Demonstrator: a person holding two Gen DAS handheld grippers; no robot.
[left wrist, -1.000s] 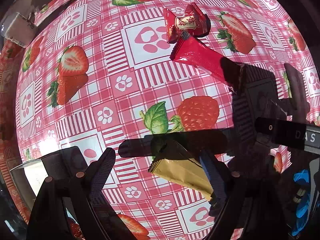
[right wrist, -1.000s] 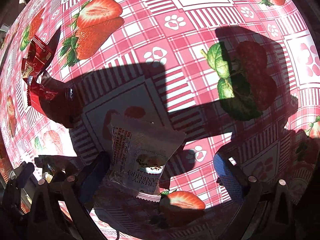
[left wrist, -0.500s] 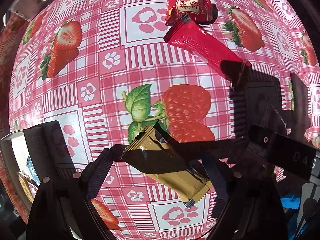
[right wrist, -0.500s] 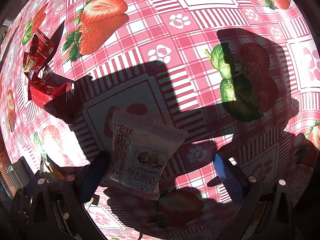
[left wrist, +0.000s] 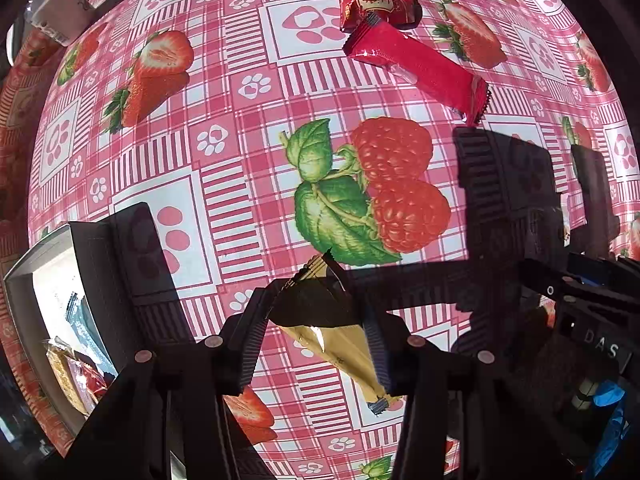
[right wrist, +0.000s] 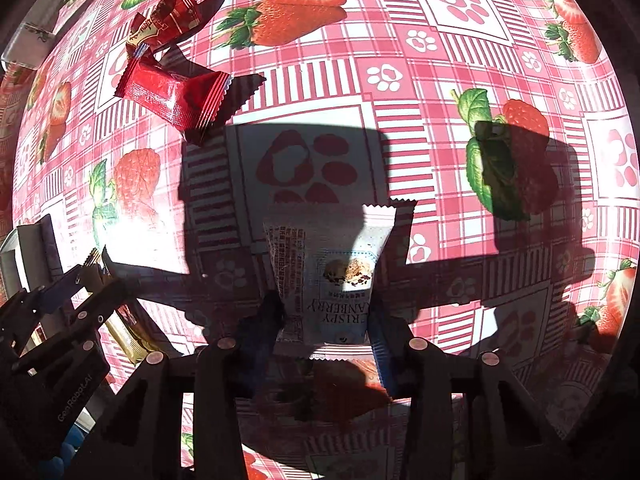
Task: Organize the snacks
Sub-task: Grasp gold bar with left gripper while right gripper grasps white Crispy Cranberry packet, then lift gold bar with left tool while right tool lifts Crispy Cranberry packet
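Left wrist view: left gripper pinching a gold snack bar above the strawberry-print table. Ahead and to its right, a long red snack packet touching a red wrapped candy. To its left, an open white box holding snacks.

Right wrist view: right gripper clamped on a white cranberry crisp packet, off the table. Far ahead-left, the red packet and candy.

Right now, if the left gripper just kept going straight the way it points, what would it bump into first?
The left gripper, shut on a gold snack packet, points along the tablecloth. Straight ahead is only printed cloth; the long red packet lies ahead but to the right. Depth is hard to judge.
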